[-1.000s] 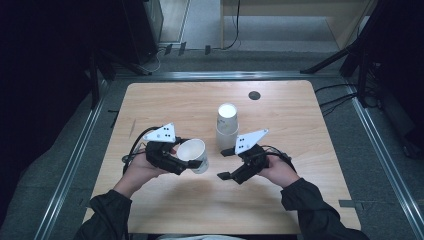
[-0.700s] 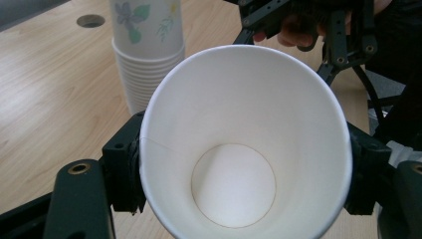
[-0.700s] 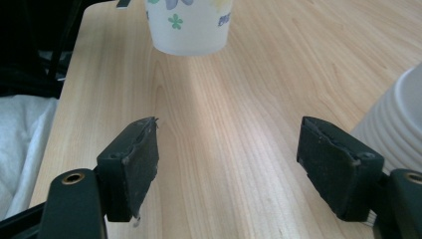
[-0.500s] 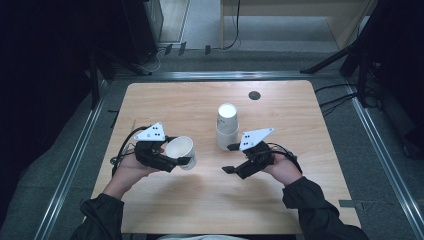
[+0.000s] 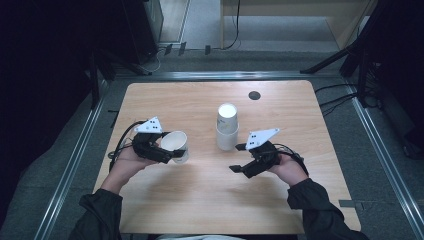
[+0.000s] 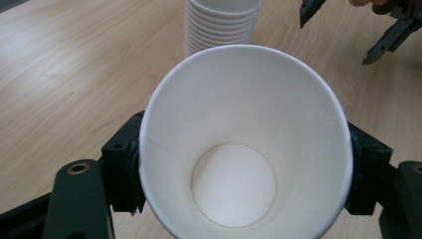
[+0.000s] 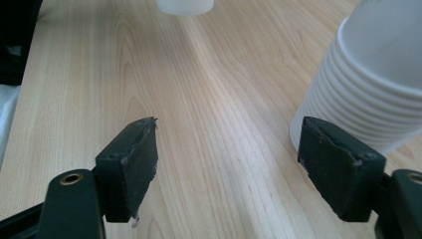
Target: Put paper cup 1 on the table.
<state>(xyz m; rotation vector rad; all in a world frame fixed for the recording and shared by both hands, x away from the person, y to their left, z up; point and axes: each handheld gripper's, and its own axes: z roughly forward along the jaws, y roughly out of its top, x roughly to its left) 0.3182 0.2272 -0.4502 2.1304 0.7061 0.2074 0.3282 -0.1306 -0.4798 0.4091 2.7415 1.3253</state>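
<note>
while the left gripper [image 5: 170, 154] clamps a paper cup [image 6: 246, 144], right gripper [image 5: 239, 157] agape beside cup stack [image 5: 227, 127]

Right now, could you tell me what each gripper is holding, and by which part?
The left gripper holds a single paper cup by its side wall. The right gripper is open, holding nothing.

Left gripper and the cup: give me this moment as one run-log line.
left gripper: shut on cup, mouth toward camera | right gripper: open, beside stack | stack: upside down, mid-table
</note>
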